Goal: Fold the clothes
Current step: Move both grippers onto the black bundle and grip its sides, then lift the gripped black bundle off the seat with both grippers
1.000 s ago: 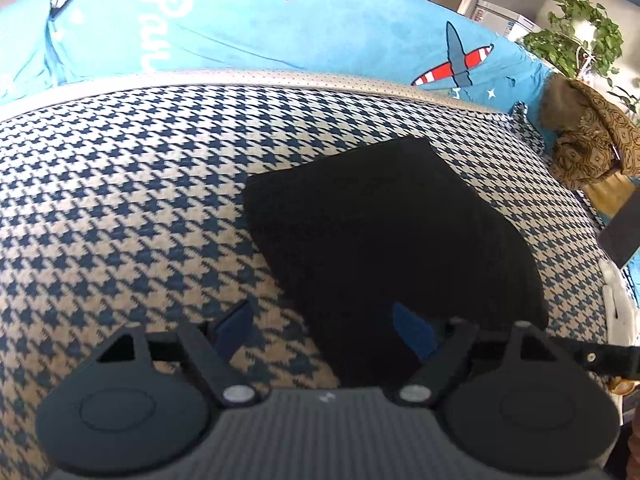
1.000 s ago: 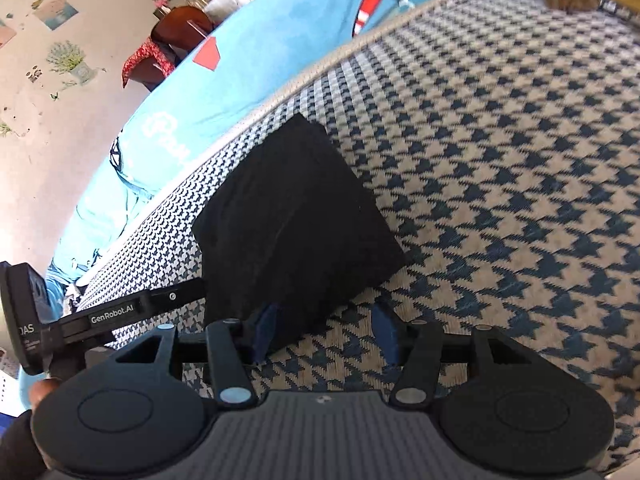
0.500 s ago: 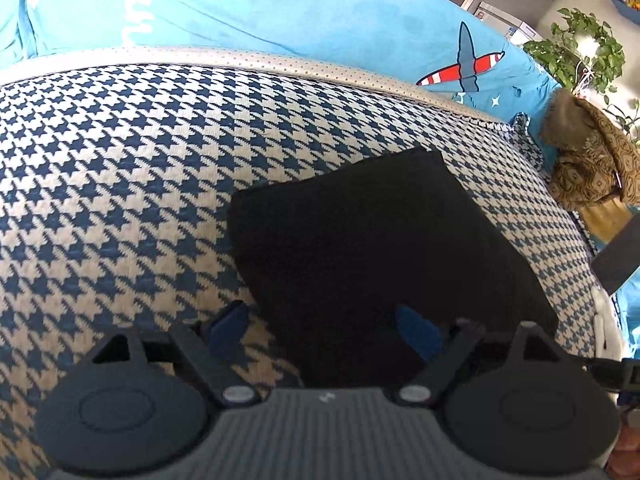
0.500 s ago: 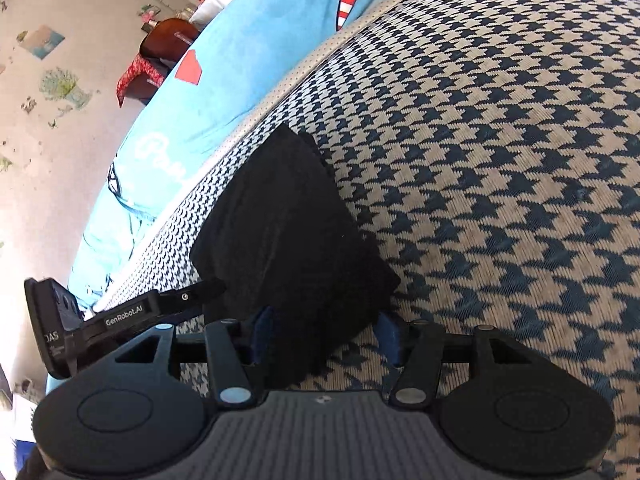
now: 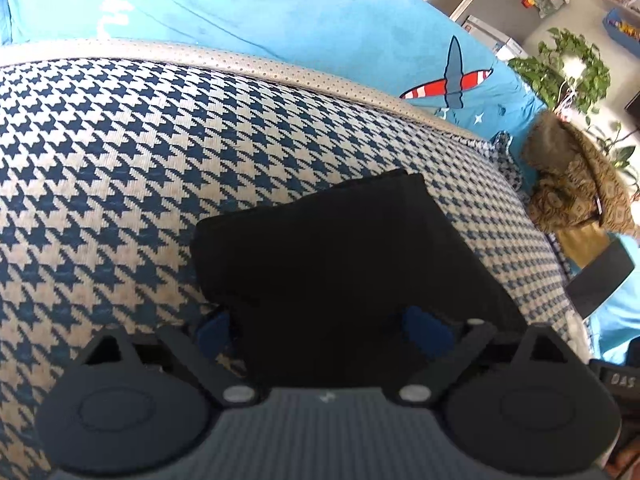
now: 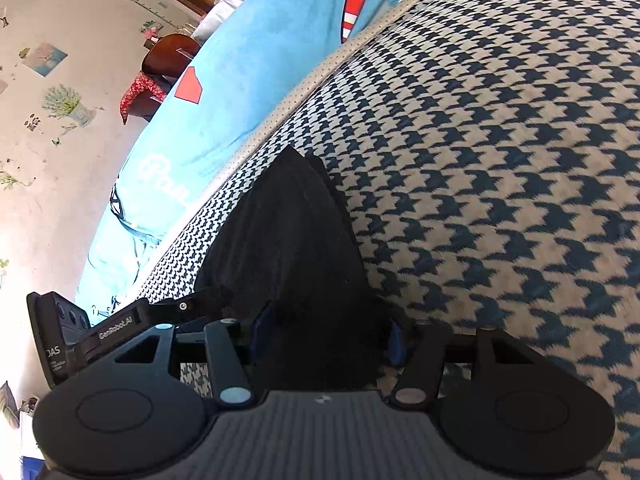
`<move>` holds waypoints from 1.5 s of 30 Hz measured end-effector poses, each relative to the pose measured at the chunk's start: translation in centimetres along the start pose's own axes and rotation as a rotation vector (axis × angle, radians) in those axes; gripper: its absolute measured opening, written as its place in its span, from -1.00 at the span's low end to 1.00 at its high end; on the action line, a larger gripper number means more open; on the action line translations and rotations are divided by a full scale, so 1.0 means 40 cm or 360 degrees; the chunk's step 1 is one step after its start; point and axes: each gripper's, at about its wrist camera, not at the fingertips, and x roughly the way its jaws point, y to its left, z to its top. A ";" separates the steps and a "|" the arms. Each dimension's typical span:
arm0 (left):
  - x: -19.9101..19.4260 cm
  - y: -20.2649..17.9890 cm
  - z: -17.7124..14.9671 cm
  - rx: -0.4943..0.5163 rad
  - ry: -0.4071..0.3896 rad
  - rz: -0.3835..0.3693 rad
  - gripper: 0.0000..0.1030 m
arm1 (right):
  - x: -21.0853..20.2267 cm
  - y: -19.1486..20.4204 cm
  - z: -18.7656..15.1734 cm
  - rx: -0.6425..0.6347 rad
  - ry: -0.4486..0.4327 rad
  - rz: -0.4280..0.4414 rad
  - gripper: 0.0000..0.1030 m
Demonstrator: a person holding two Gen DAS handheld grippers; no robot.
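A folded black garment (image 5: pixel 344 256) lies flat on the blue-and-cream houndstooth cover (image 5: pixel 120 168). In the left wrist view my left gripper (image 5: pixel 320 328) is open, low over the garment's near edge, with the cloth between its blue pads (image 5: pixel 212 328). The right wrist view shows the same garment (image 6: pixel 288 240) as a dark wedge. My right gripper (image 6: pixel 328 336) is open and straddles its near corner, one blue pad (image 6: pixel 394 344) at the cloth's right edge. The left gripper's body (image 6: pixel 120 324) shows at the left of that view.
A bright blue cover with a red plane print (image 5: pixel 448 80) runs along the far side. A brown patterned cloth heap (image 5: pixel 576 184) and a dark flat panel (image 5: pixel 600 276) sit at the right end. Houndstooth surface (image 6: pixel 500 160) spreads right of the garment.
Both grippers have moved forward and lower onto the garment's near edge, so the black cloth now sits between each pair of fingers. The garment itself has not shifted.
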 end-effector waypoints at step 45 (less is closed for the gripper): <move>0.046 -0.034 0.015 0.0192 -0.0105 0.0015 0.40 | 0.010 0.023 0.000 -0.0103 -0.0047 -0.0094 -0.02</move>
